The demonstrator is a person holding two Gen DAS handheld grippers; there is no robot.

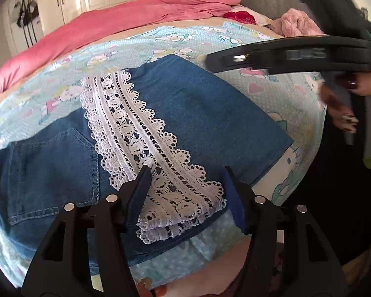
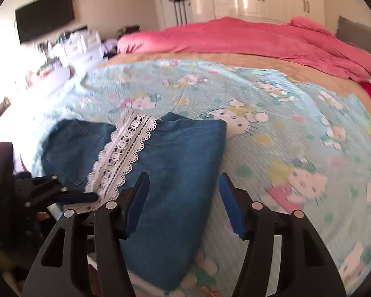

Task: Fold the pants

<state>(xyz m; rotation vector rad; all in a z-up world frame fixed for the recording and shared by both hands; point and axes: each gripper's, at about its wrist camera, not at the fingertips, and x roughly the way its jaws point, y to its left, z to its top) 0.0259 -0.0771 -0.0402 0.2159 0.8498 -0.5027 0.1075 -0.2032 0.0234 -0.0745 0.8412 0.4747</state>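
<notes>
Pants point(image 1: 190, 113) lie folded on bedsheet point(image 1: 279, 91); both claws gape empty

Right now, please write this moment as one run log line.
pants: folded, flat on bed sheet | left hand-held gripper: open, over lace trim | right hand-held gripper: open, empty

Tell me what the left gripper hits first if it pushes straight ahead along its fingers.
Most likely the white lace trim on the folded denim pants: the open left gripper points right at it, fingers straddling its near end. Depth is hard to judge, so contact may come almost at once.
</notes>
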